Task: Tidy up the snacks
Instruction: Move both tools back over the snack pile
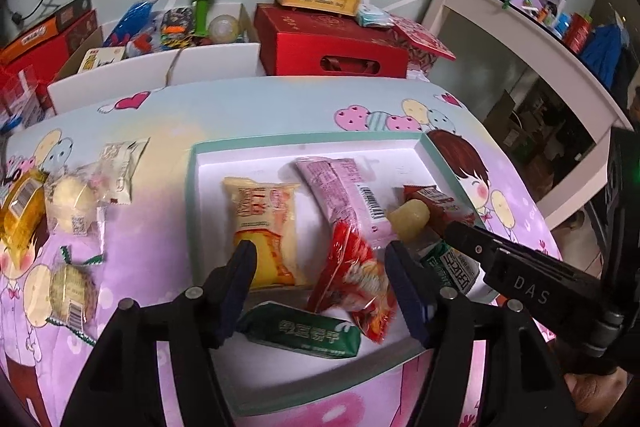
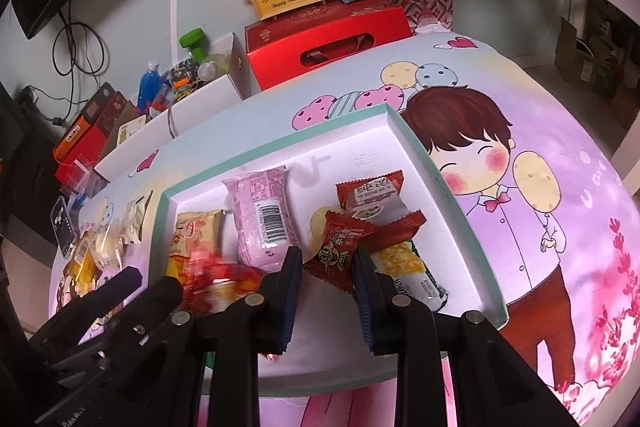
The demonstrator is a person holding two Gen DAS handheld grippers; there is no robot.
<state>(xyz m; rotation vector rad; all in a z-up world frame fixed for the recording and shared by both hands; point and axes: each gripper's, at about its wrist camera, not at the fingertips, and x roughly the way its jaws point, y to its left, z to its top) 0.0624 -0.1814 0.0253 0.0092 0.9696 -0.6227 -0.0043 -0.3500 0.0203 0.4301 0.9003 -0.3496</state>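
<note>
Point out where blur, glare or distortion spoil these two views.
Right wrist view: the crinkly red snack bag is smeared by motion blur; the rest is sharp. Left wrist view: glare whitens the shallow teal-rimmed white box at its far inner wall. Both views: fisheye bends the cartoon-print tablecloth edges.

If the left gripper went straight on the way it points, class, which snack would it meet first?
Probably the red crinkly packet lying between the left gripper's open jaws in the tray; depth is uncertain, and the green packet lies nearer.

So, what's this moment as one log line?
left gripper: open over red bag | right gripper: shut on dark red packet | tray: part filled | other snacks: outside tray
</note>
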